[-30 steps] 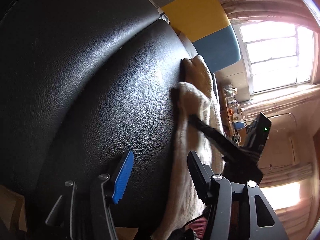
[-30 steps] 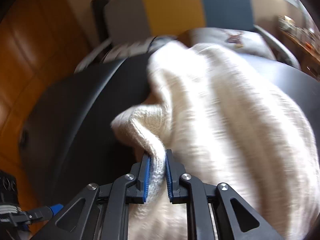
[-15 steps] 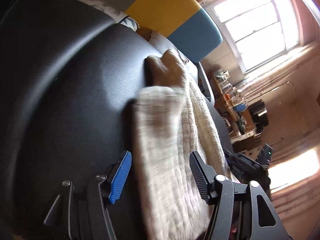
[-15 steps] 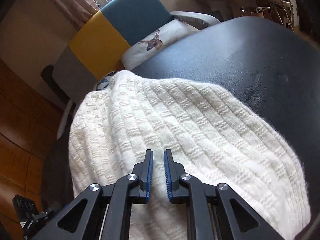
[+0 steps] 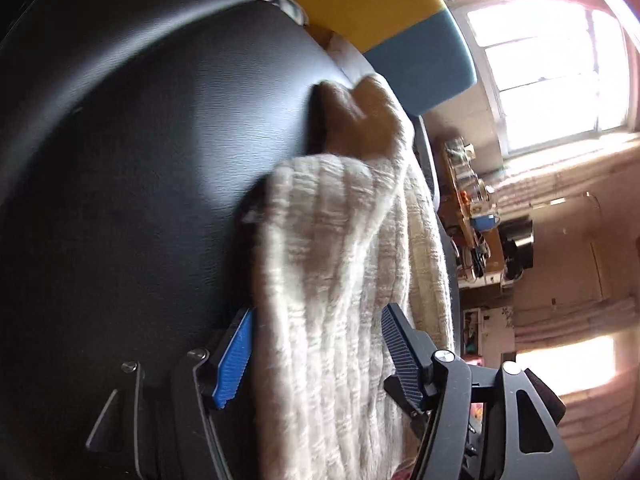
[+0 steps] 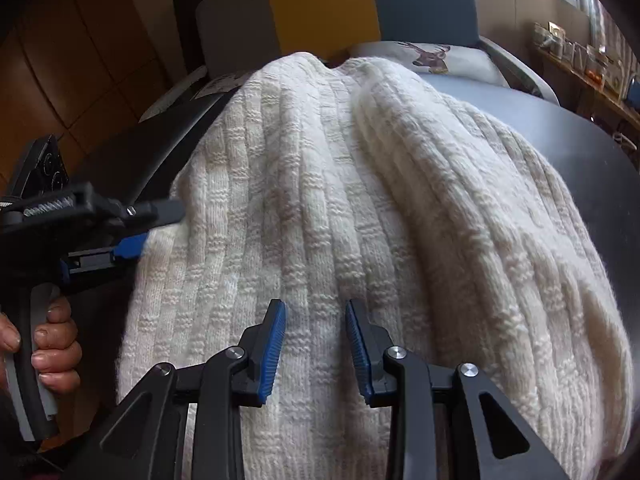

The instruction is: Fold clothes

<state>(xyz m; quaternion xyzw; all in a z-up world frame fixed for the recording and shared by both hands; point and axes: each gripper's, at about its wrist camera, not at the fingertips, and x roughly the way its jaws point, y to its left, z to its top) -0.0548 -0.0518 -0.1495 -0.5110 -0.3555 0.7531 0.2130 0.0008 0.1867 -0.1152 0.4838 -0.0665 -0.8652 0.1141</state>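
Right wrist view shows our right gripper [image 6: 316, 344] parted above the cream knit sweater [image 6: 360, 220] spread on the black leather surface [image 6: 568, 148], while our left gripper [image 5: 316, 344] gapes wide astride the sweater's edge, clamping nothing.

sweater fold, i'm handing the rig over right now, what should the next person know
Left tongs: open, straddling the sweater's left edge, not clamped.
Right tongs: open, over the near middle of the sweater, holding nothing.
The sweater lies bunched on the black table, with one fold lying over its right side.
Done: a first fold, by the look of it.
Left: grip the left edge, fold it in, flatten.
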